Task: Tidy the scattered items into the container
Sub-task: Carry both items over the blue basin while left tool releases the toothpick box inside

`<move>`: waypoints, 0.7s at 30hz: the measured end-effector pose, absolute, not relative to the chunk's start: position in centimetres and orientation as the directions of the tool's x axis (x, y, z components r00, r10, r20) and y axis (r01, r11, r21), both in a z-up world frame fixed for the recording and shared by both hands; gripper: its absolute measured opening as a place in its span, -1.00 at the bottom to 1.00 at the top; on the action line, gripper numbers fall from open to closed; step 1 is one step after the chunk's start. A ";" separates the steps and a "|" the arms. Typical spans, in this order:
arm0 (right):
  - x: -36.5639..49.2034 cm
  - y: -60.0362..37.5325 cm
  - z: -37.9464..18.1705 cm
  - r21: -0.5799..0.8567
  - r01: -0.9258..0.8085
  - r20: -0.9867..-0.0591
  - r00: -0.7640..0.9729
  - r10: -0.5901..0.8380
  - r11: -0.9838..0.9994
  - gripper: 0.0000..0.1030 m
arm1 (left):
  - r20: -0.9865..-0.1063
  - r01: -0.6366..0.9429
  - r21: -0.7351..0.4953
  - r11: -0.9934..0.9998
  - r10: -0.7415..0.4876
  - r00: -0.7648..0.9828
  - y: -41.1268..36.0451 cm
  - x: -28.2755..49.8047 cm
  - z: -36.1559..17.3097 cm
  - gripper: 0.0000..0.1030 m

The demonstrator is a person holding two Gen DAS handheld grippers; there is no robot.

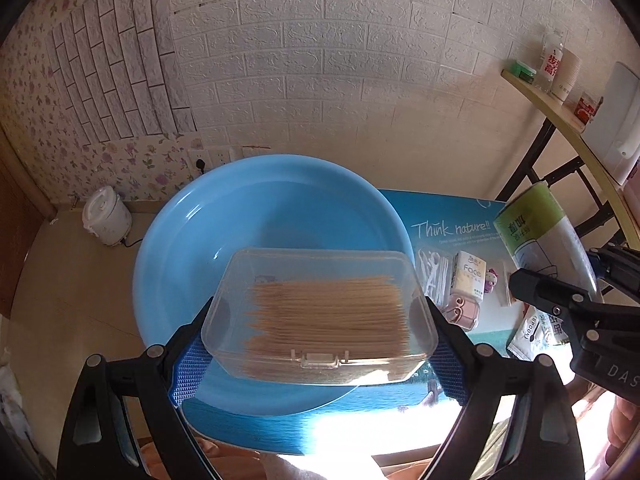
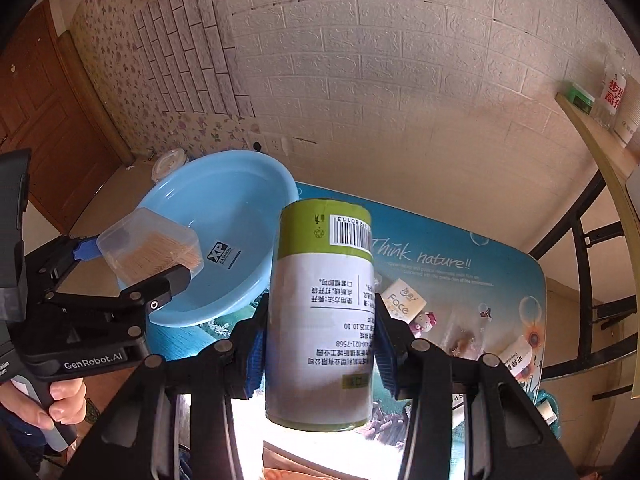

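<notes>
My left gripper [image 1: 320,340] is shut on a clear plastic toothpick box [image 1: 320,312] and holds it above the near side of the blue basin [image 1: 192,232]. The box [image 2: 148,248] and left gripper [image 2: 132,264] also show in the right wrist view, over the basin's [image 2: 236,200] left rim. My right gripper [image 2: 320,344] is shut on a green and white cylinder roll [image 2: 320,320], held above the table to the right of the basin. The roll [image 1: 536,232] shows in the left wrist view too.
On the blue printed table mat [image 2: 460,248] lie a tissue pack [image 2: 404,300], a small pink toy [image 2: 426,320], floss picks [image 1: 434,276], a pink case [image 1: 464,312] and sachets [image 2: 516,360]. A rice cooker [image 1: 106,216] stands behind the basin. A shelf [image 1: 560,108] is at right.
</notes>
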State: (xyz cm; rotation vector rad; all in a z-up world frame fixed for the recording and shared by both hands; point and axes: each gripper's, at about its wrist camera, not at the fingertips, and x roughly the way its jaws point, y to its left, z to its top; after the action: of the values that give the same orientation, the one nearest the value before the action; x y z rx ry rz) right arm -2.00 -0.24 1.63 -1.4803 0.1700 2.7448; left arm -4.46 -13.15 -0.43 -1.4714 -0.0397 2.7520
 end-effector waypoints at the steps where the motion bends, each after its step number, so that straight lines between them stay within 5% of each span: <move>1: -2.5 -0.8 1.4 0.083 -0.059 -0.837 -0.547 -0.037 -0.995 -0.10 | -0.834 0.001 -0.036 -0.999 0.029 -0.551 -13.6 -4.7 -0.7 0.79; 21: -10.0 -6.7 -3.1 0.090 0.018 -0.878 -0.470 -0.088 -0.996 -0.10 | -0.863 0.059 -0.023 -0.998 -0.010 -0.505 -19.6 -8.2 -4.5 0.79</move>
State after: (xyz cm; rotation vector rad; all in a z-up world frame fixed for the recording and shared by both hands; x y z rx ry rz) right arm -10.02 -6.71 -3.11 -1.6470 0.1086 2.7454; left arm -8.18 -19.64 -4.52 -1.5823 -0.0784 2.7586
